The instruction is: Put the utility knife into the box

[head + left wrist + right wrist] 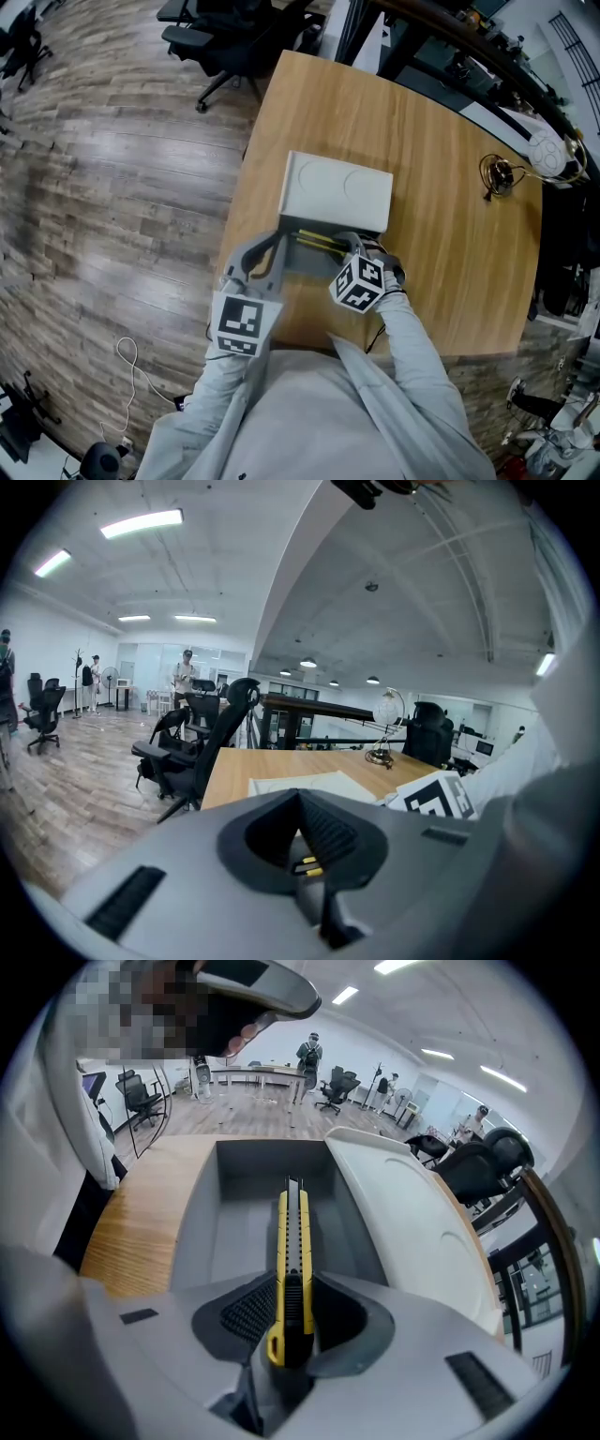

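The yellow utility knife [292, 1241] is clamped between the pads of my right gripper [292, 1293], blade end pointing away over the open grey box [234, 1213]. The box's white lid [403, 1213] stands raised on the right. In the head view the knife [323, 244] lies across the box's grey tray [305, 261], just below the white lid [337, 192], with the right gripper [352, 244] at its near end. My left gripper [272, 246] sits at the box's left side. Its jaws meet at their tips [298, 799], and I see nothing between them.
The box rests near the front edge of a wooden table [441, 244]. A coiled cable [500, 174] and a white round object [548, 155] lie at the far right. Black office chairs [225, 37] stand on the wood floor beyond the table's left corner.
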The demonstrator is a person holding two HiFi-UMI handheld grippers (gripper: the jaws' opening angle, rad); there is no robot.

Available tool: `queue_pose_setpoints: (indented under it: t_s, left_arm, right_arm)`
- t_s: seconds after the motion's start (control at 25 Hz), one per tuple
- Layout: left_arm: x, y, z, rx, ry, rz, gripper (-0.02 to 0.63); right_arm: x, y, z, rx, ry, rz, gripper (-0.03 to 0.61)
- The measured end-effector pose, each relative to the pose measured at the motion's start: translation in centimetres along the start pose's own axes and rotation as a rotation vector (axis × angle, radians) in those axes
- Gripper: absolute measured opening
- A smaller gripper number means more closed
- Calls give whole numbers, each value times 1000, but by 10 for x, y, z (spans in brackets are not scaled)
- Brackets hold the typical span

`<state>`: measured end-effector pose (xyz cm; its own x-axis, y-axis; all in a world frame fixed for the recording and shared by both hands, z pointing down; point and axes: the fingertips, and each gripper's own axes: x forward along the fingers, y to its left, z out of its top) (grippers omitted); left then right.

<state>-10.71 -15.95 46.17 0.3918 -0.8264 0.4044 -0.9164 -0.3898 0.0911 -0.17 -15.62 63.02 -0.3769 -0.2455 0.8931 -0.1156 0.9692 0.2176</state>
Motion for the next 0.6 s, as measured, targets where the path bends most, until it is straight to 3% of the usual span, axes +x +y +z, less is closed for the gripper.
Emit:
queue_pose_setpoints:
  t_s: [0.6]
  left_arm:
    - [-1,3,7,14,-12,-12,18]
  right_arm:
    - [4,3,-2,0,30,19,127]
